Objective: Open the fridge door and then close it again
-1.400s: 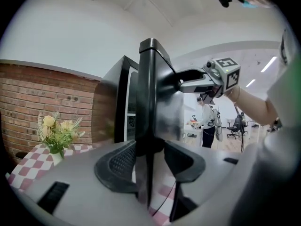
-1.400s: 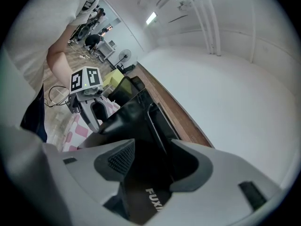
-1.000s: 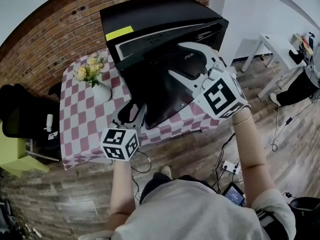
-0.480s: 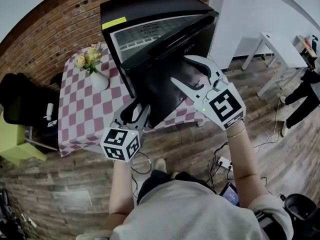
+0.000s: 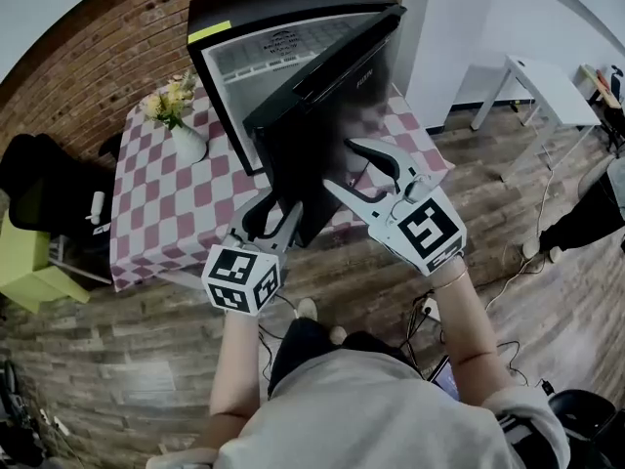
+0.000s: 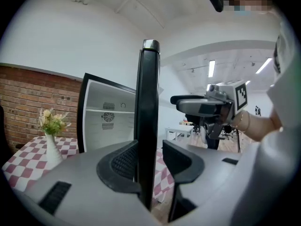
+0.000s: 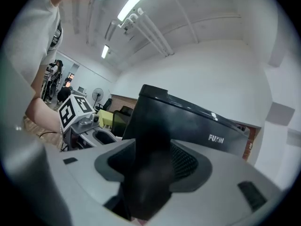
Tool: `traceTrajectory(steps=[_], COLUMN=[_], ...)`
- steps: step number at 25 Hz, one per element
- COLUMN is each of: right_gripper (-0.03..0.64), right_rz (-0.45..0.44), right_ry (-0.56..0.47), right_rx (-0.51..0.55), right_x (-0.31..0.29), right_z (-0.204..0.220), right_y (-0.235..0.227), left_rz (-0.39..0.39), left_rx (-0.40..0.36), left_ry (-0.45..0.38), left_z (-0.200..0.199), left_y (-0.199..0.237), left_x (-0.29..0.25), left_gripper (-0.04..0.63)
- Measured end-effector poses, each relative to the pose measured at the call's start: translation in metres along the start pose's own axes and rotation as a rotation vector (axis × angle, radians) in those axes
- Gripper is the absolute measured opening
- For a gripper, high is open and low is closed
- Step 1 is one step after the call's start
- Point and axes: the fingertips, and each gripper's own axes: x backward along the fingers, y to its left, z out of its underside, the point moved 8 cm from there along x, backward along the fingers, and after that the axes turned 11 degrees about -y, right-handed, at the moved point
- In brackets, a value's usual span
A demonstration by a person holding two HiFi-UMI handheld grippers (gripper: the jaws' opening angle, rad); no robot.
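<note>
A black fridge [image 5: 264, 3] stands on a checked table, and its door [image 5: 332, 106] hangs partly open, showing the white inside [image 5: 278, 52]. My left gripper [image 5: 276, 210] straddles the door's free edge low down. In the left gripper view that edge [image 6: 146, 107] runs upright between the pads of the left gripper [image 6: 149, 145], which hold it. My right gripper [image 5: 344, 166] is at the door's lower front. Its jaws have just been closing, and in the right gripper view the dark door [image 7: 155, 121] fills the space between the pads of the right gripper [image 7: 153, 145].
A white vase of flowers [image 5: 186, 140] stands on the checked tablecloth [image 5: 166, 213] left of the fridge. A black chair [image 5: 39, 189] sits at far left, a white table [image 5: 542, 71] at right. Cables and a power strip [image 5: 430, 311] lie on the wooden floor.
The door has swung further open toward me, showing more of the white inside. Both grippers have come back with it. The right gripper has rolled and dropped lower on the door.
</note>
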Motion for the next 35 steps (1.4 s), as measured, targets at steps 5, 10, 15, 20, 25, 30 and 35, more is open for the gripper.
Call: traceTrajectory(steps=[5,10,15,20,25,30,35], right_gripper=[0.215,0.216,0.213,0.229,0.249,0.255,0.253], right_rz=[0.024,0.045,0.074,0.119,0.206,0.269,0.352], right_ry=[-0.027,-0.039,-0.048,-0.037,-0.046,-0.044,-0.022], right_rx=[-0.077,-0.174,-0.217,-0.255,-0.289,-0.299,-0.296], right_x=[0.019,0.036,0.051,0.065,0.081,0.098,0.117], right_z=[0.004,0.010,0.021,0.028,0.033,0.036,0.038], right_y=[0.013,0.031,0.046,0.057,0.058,0.055,0.047], left_rz=[0.046,0.099,0.161,0.235,0.312,0.403,0.487], left_rx=[-0.009,-0.007,-0.028,-0.033,-0.041,-0.053,-0.052], left_ry=[0.002,0.000,-0.003,-0.006,-0.005,0.001,-0.004], left_z=[0.001,0.003,0.007,0.008,0.011,0.014,0.016], left_y=[-0.026,-0.050,-0.071,-0.089,-0.108,-0.127,-0.146], left_x=[0.002,0.003,0.002,0.000,-0.004,-0.010,-0.021], left_gripper=[0.163,0.163,0.163,0.163,0.162,0.160,0.156])
